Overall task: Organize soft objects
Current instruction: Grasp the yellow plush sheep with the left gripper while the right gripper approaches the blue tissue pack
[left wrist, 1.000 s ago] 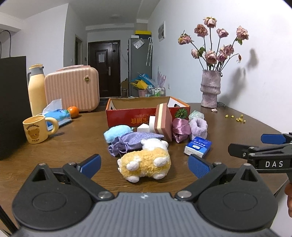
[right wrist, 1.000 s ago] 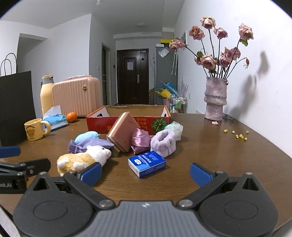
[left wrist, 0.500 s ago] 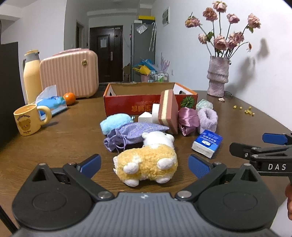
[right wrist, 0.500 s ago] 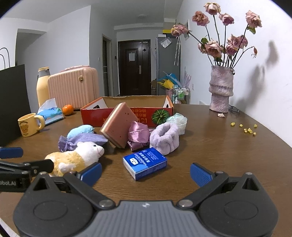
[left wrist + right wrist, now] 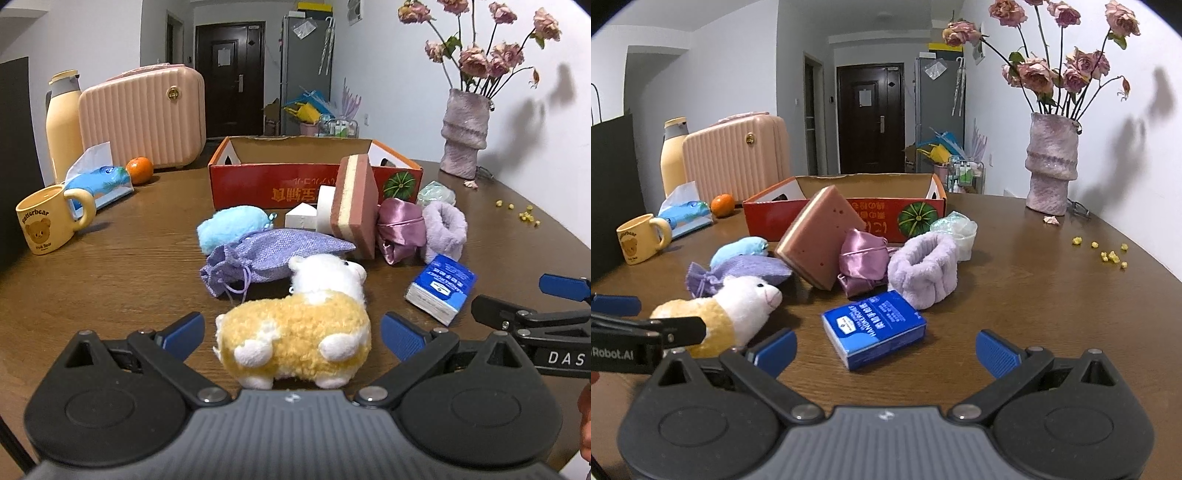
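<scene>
The left gripper (image 5: 291,334) is held low over the near edge of the table (image 5: 110,280), its jaws spread wide to either side of the plush sheep (image 5: 299,332), apparently so that the toy can be closed on; no contact with the pads is seen yet. The sheep lies on the table, nearest of the pile, with a fluffy yellow body, white feet and a white head turned towards the far right. The right gripper (image 5: 886,350) is held with its jaws likewise apart and empty, lined up on the blue tissue pack (image 5: 875,326) just beyond it. Behind the pile, the red cardboard box (image 5: 314,177) stands open, judged to be where the soft things are meant to go.
</scene>
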### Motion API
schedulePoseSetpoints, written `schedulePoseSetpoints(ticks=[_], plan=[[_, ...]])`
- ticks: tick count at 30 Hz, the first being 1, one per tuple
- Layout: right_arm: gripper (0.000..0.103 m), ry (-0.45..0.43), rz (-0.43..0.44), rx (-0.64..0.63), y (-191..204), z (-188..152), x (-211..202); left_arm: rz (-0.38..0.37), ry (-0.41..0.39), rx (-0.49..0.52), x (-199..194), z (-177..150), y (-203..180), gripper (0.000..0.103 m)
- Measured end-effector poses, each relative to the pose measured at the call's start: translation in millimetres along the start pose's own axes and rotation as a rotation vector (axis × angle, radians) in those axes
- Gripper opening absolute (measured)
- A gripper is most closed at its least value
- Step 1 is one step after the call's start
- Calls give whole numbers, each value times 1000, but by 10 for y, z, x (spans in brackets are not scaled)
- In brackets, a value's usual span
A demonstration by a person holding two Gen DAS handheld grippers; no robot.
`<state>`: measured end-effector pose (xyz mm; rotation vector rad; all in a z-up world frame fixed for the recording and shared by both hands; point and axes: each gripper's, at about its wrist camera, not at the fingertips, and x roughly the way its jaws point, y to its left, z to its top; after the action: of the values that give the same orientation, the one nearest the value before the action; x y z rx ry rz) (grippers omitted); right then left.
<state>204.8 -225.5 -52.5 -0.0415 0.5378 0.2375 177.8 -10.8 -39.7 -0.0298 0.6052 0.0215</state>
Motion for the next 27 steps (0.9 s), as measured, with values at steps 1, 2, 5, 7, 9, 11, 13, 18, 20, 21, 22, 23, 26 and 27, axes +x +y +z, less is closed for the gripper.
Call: schedulePoseSetpoints(ticks=[1, 2, 5, 7, 9, 11, 13, 18, 20, 21, 22, 23, 26, 27], plan=[[103, 0, 2, -2, -17, 8, 22, 5, 5, 1, 28, 18, -15, 103], [103, 2, 2, -3, -34, 18, 50, 11, 12, 1, 55, 35, -28, 103], [103, 13, 5, -10, -75, 39, 130, 23, 30, -9, 139, 77, -53, 103], [103, 23, 8, -19, -95, 43, 178, 43, 44, -19, 209, 87, -59, 103], [103, 33, 9, -34, -106, 48, 226, 52, 65, -29, 293, 88, -52, 103], [103, 40, 8, -48, -113, 61, 269, 48, 83, -35, 350, 79, -50, 103], [103, 44, 9, -57, -121, 78, 307, 55, 93, -31, 400, 69, -64, 103], [103, 45, 15, -66, -123, 98, 358, 70, 101, -38, 473, 62, -65, 103], [103, 50, 18, -70, -114, 99, 381, 80, 97, -51, 488, 58, -52, 101], [103, 52, 19, -72, -110, 98, 393, 82, 95, -58, 495, 54, -41, 99], [103, 54, 20, -73, -109, 96, 401, 81, 93, -60, 497, 52, -37, 98], [103, 56, 21, -75, -104, 96, 410, 80, 89, -59, 491, 49, -36, 97], [103, 58, 21, -80, -91, 98, 419, 76, 79, -52, 476, 42, -40, 95], [103, 58, 21, -82, -86, 99, 421, 74, 75, -50, 466, 36, -40, 95]])
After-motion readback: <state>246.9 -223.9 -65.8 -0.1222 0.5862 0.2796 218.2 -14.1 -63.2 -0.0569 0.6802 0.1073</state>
